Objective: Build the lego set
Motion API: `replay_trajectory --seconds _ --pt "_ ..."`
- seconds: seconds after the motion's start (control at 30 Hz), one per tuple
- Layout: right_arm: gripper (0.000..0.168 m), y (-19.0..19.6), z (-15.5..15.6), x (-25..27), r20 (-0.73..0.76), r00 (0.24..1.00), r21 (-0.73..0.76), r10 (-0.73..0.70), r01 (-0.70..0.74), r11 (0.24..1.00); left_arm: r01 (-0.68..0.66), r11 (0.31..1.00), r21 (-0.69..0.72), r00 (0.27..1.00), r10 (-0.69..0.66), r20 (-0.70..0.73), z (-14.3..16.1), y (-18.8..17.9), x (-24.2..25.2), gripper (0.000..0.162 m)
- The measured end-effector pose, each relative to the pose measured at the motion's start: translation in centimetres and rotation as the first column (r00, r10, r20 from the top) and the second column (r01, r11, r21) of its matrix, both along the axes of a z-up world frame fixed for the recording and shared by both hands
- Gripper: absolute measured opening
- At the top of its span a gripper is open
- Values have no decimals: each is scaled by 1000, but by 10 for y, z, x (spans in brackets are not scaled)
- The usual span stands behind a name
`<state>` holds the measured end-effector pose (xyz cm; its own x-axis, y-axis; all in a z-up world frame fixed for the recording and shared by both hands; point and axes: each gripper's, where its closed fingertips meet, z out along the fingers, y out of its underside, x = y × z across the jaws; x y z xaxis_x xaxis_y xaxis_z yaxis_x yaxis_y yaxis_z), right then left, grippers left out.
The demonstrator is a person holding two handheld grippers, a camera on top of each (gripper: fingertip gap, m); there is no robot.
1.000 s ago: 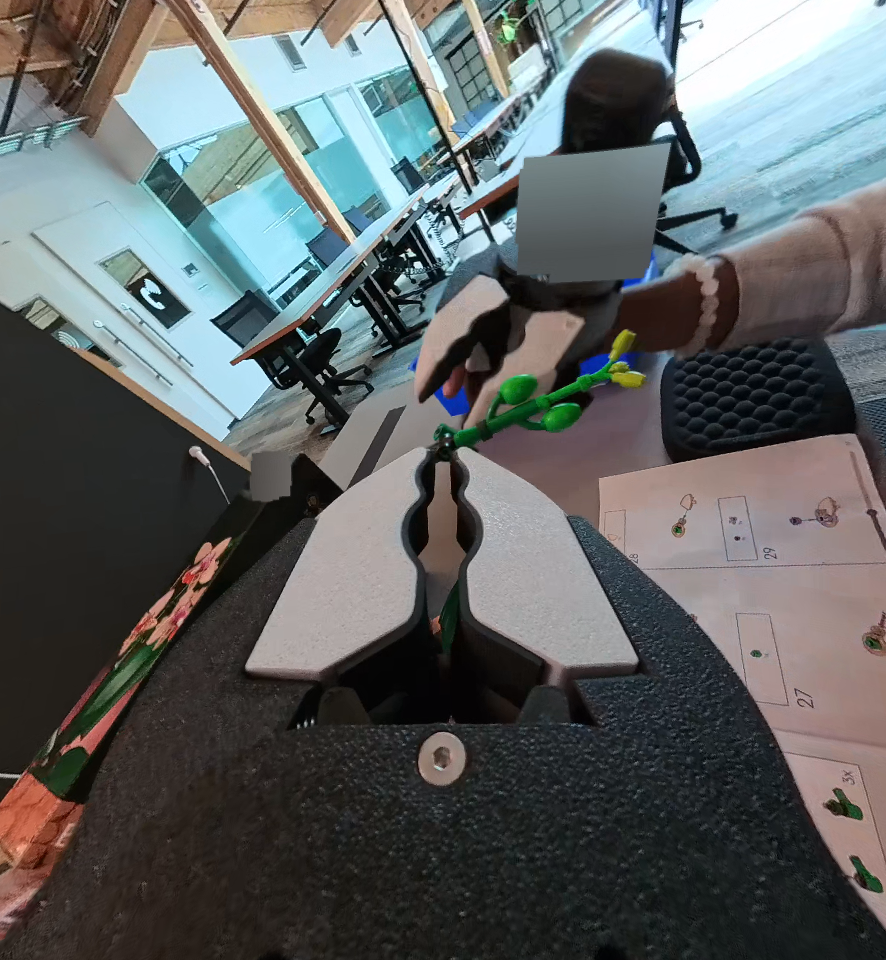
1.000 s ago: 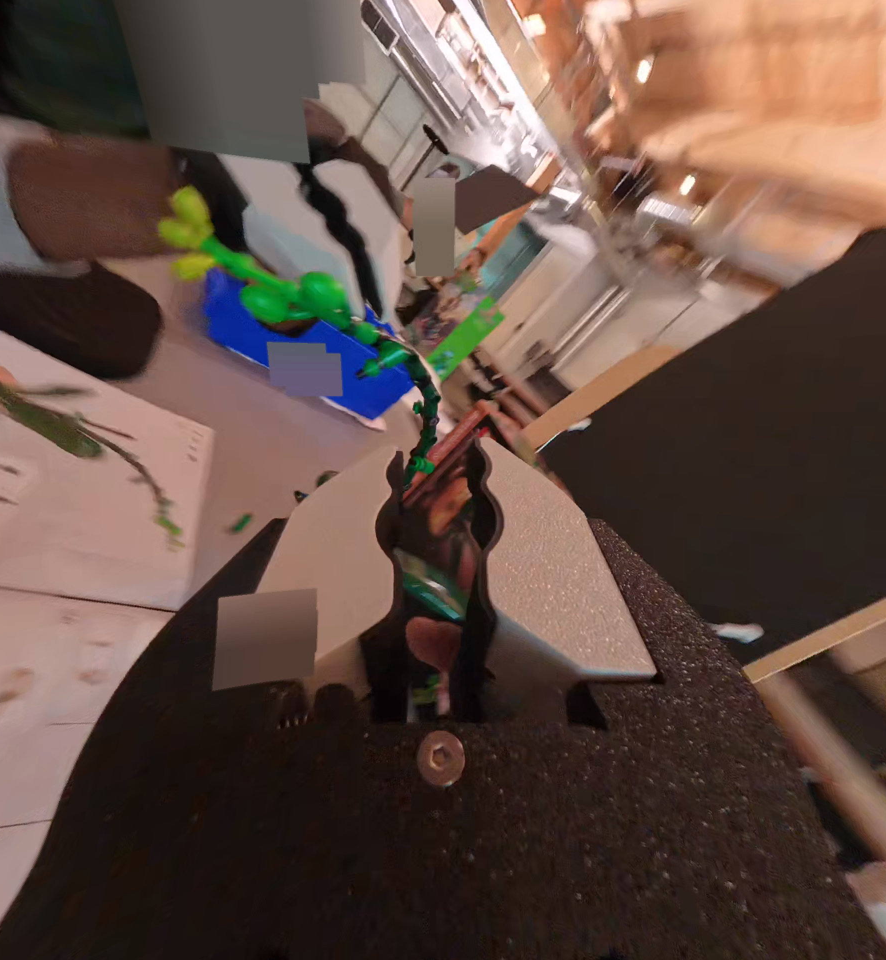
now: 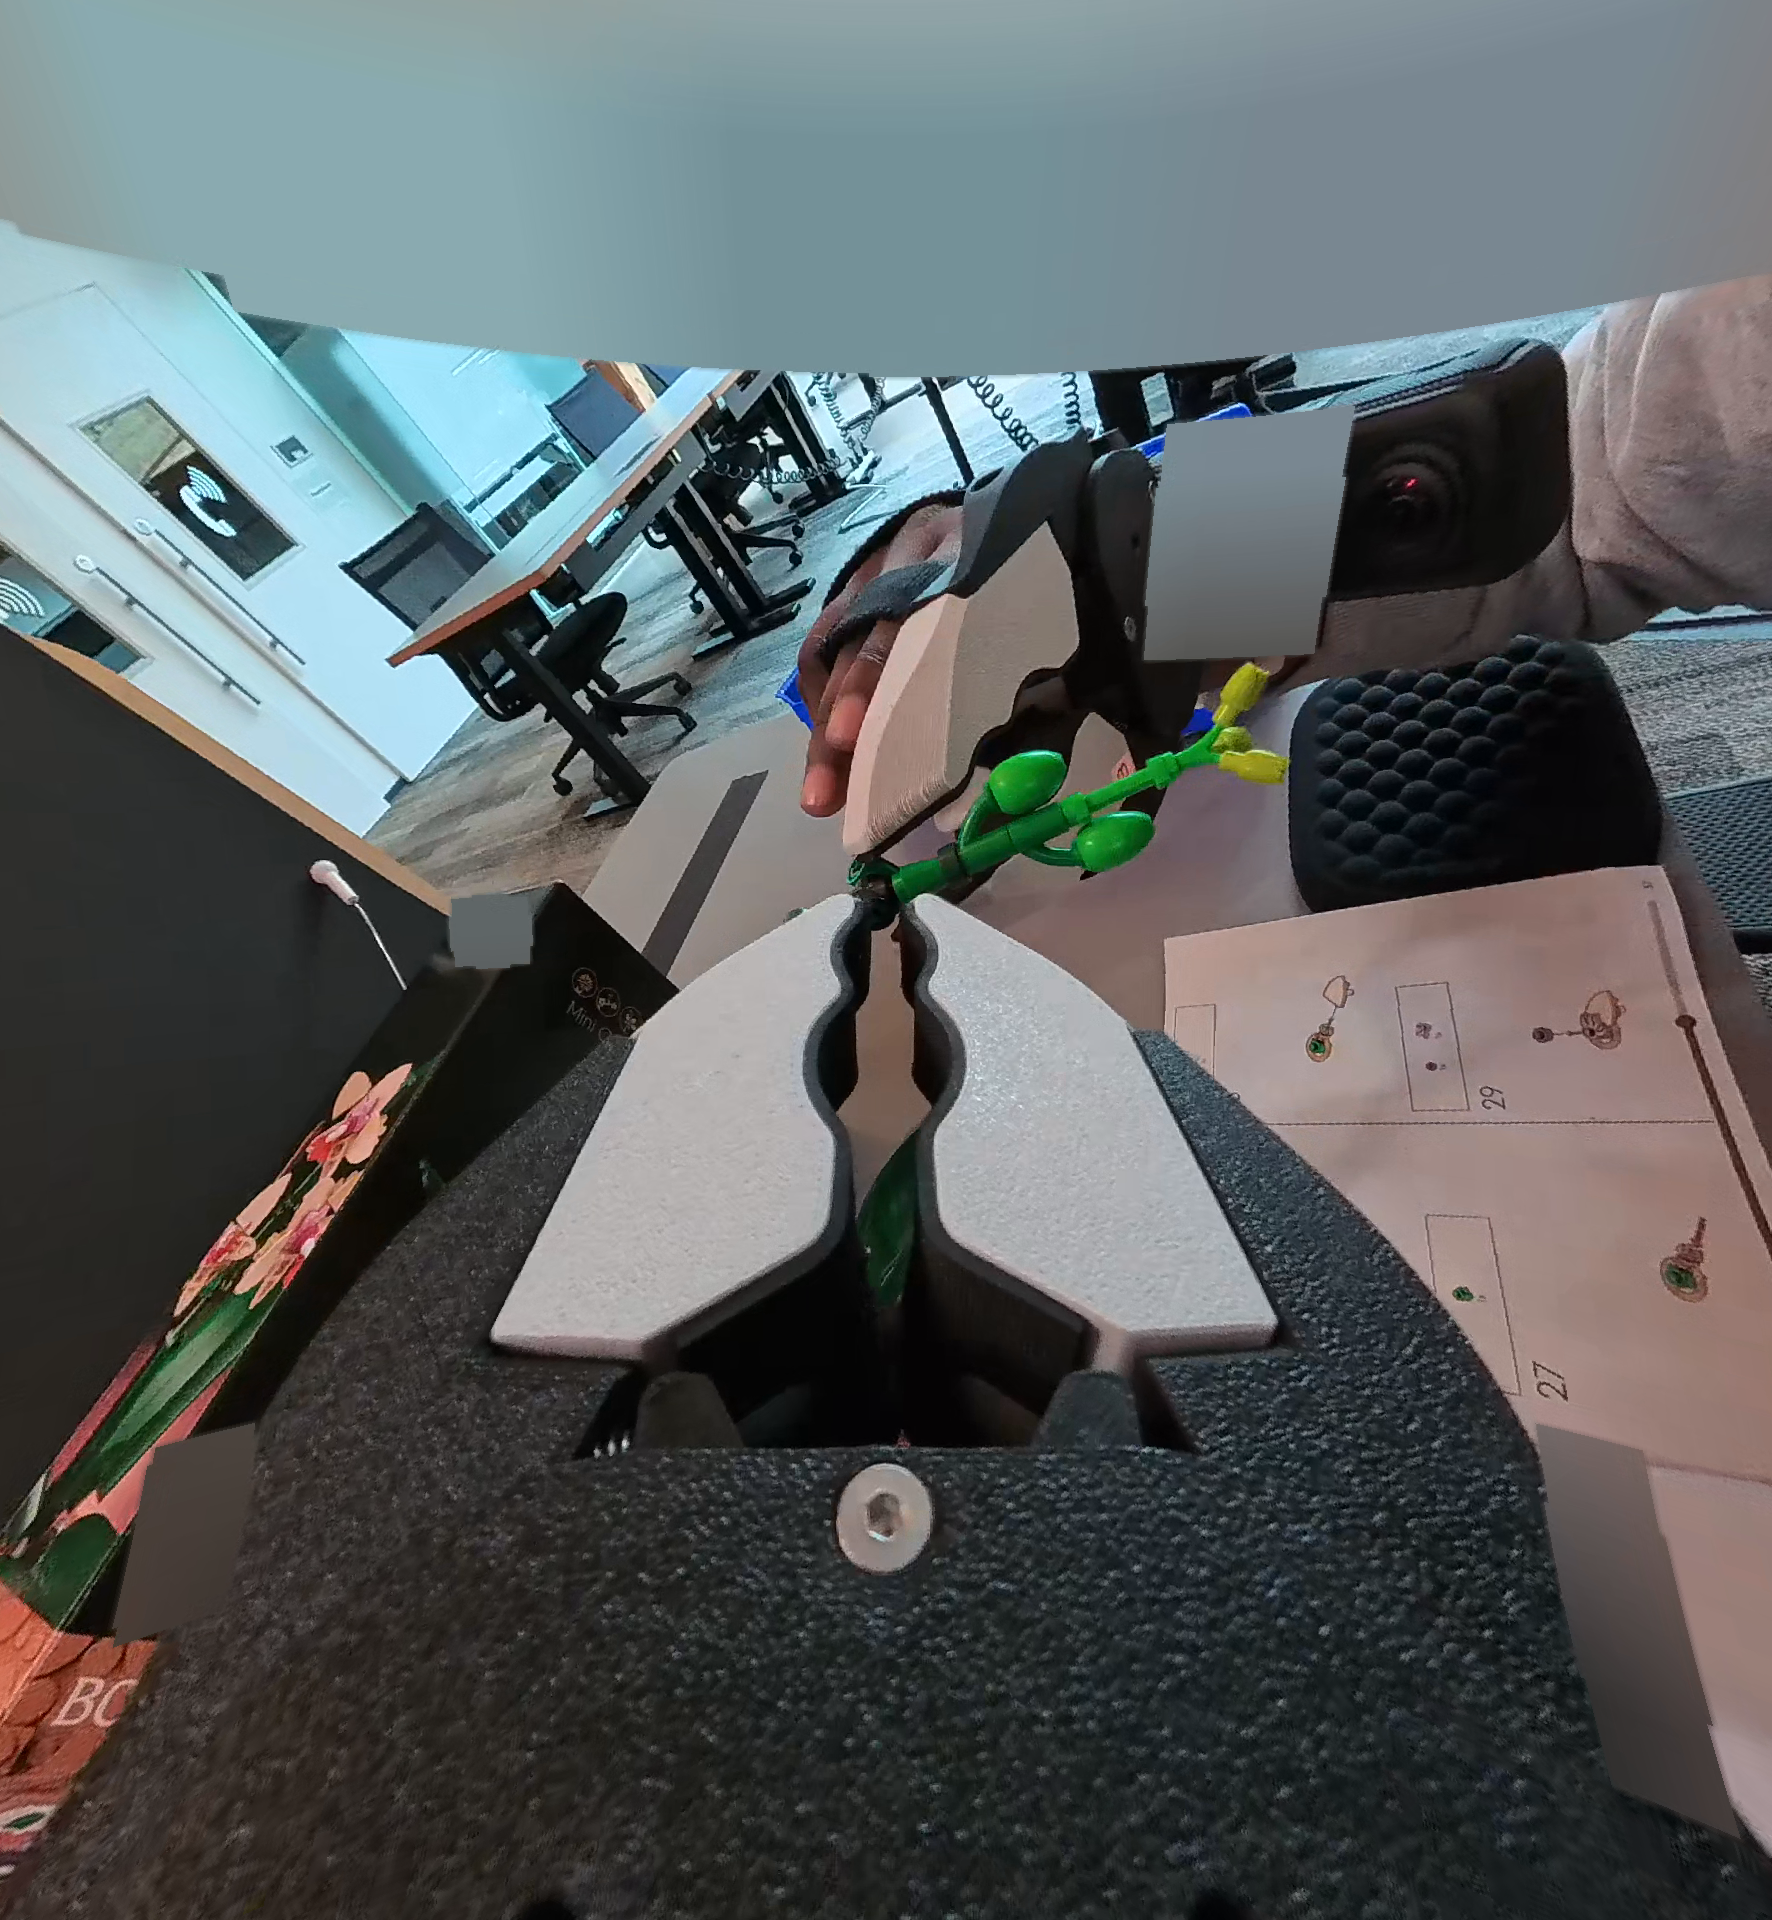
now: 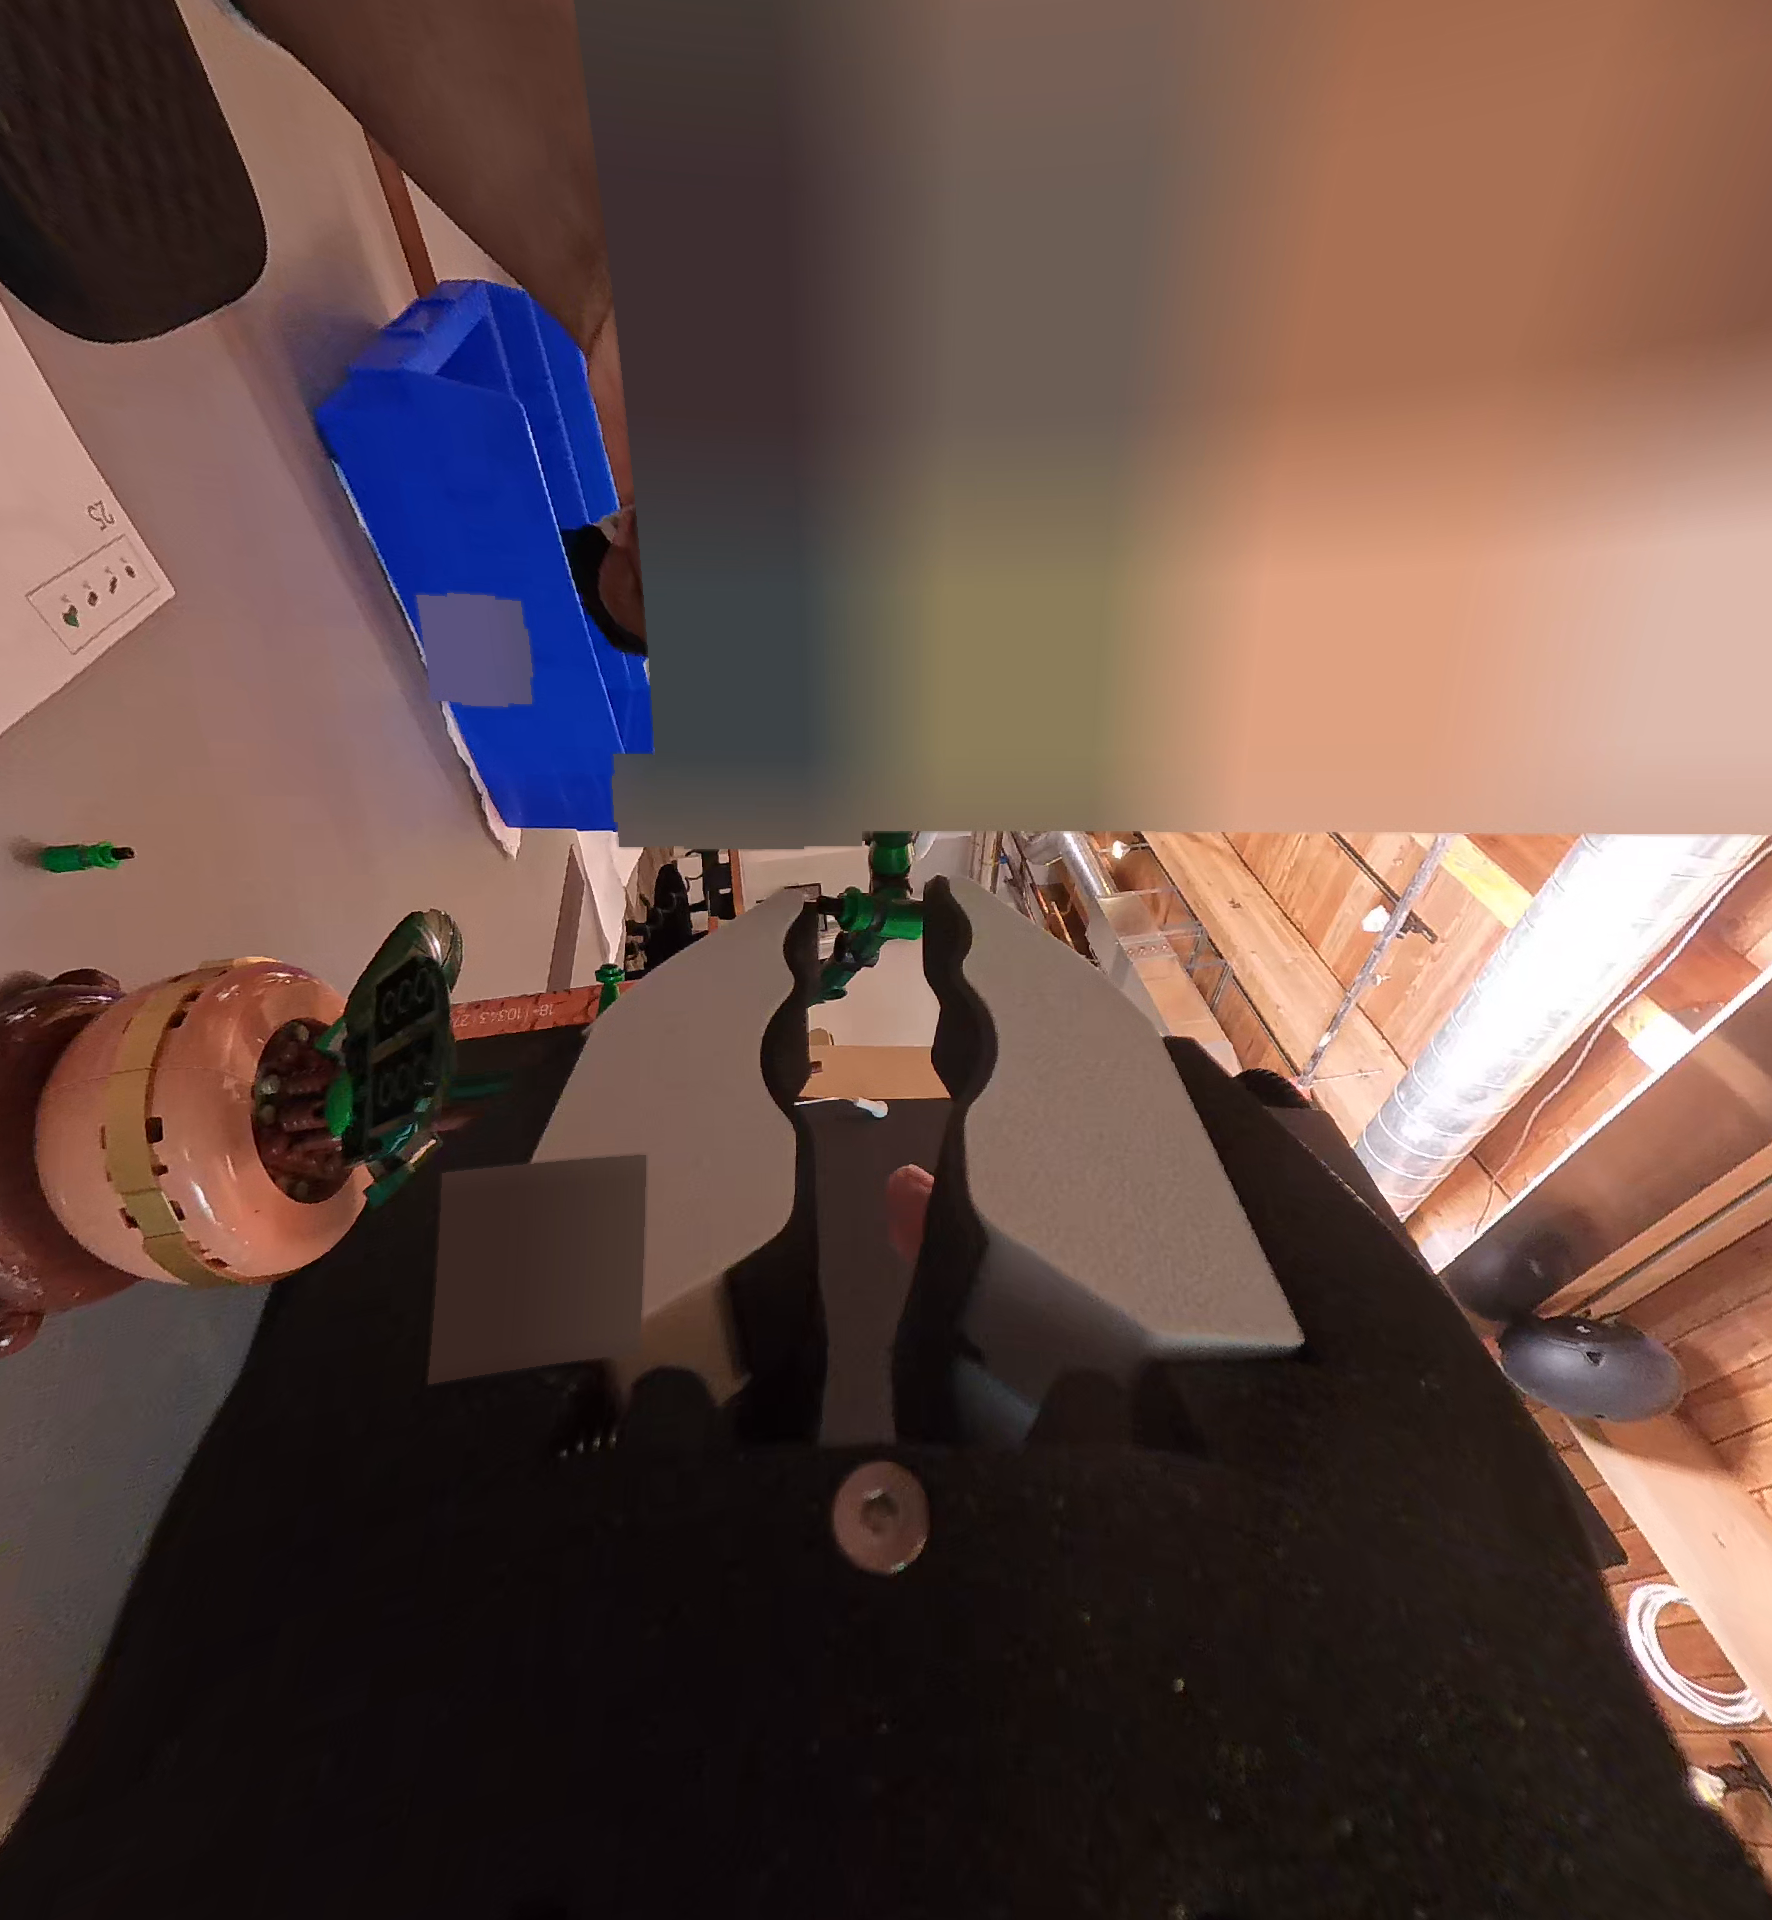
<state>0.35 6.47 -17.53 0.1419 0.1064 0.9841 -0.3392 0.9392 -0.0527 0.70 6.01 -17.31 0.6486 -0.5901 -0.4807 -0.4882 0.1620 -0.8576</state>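
Comparing with a second ago, I see my right gripper (image 4: 866, 920) has rolled hard over: the grey tabletop (image 4: 238, 790) now runs up the left of its view, and the blur there is gone. Its jaws stand partly apart, bridged near the tips by a short green connector of the bright green plastic flower stem with bud pieces and yellow-green tips (image 3: 1058, 805); I read that as a light pinch, though contact on both pads is hard to confirm. My left gripper (image 3: 877, 914) has barely shifted; its jaws are nearly together, clamped on the stem's dark lower end at the very tips. So the stem hangs in the air between both tools, above the table beside the open white instruction booklet (image 3: 1484, 1122). The rounded pink-and-brown brick flower pot with dark green leaf plates (image 4: 186, 1122) now shows, standing just beside my right gripper. I judge the stem is being turned for seating in that pot.
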Motion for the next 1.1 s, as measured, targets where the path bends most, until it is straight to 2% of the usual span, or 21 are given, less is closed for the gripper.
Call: replay_trajectory --seconds 0.03,0.87,1.1 --pt "19 0 0 0 0 1000 0 0 0 1000 0 1000 1 1000 0 1 0 0 0 5" --pt "19 1 0 1 29 1000 -46 12 -11 999 -1 1000 8 1000 1 13 -2 2 0 5" --pt "19 -1 1 1 74 996 -109 50 -42 993 -6 1000 13 1000 6 13 -3 2 -1 5"
